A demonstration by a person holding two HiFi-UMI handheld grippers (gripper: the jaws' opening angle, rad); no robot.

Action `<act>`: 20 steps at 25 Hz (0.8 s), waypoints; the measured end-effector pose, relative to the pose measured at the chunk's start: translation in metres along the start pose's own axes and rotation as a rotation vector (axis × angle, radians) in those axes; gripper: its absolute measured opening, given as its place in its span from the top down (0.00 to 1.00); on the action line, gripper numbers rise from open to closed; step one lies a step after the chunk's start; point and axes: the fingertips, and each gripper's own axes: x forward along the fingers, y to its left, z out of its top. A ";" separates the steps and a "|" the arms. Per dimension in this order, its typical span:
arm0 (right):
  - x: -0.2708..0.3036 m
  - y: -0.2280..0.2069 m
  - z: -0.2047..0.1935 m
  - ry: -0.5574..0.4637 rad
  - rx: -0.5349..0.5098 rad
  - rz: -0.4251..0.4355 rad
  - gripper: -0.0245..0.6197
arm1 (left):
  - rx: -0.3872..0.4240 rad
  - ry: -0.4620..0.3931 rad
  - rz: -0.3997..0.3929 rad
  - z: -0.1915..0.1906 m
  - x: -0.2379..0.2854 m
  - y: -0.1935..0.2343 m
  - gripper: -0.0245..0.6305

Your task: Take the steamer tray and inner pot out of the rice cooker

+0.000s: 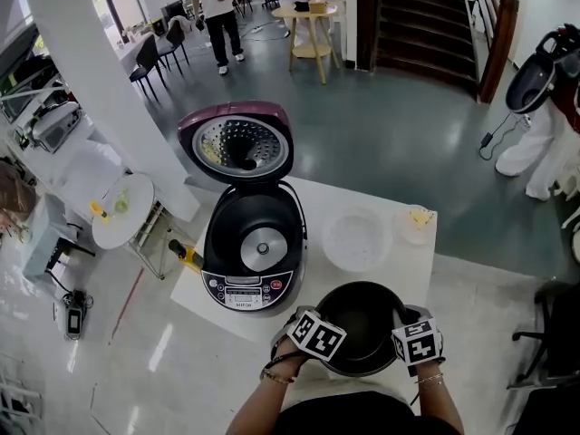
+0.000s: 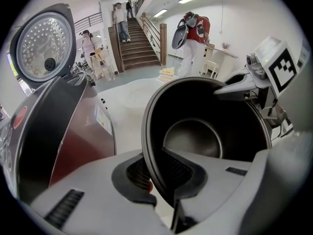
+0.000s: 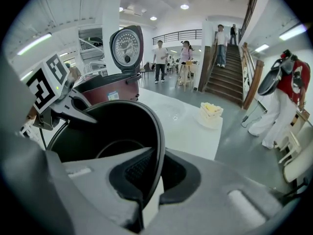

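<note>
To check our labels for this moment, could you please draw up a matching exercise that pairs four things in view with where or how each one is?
Things:
1. inner pot
2. steamer tray
3. rice cooker lid
4. small dish

Places or states:
A. swung up, open
B. at the far right corner of the table
C. gripped at its rim by the left gripper and the right gripper
D. lying on the table, right of the rice cooker

Pairs: 1-C, 2-D, 3-A, 4-B

Bright ceiling light, fisheye-warped edges
</note>
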 end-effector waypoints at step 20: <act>0.003 -0.005 -0.001 -0.020 -0.010 0.015 0.86 | 0.059 -0.171 0.168 0.022 -0.020 0.020 0.76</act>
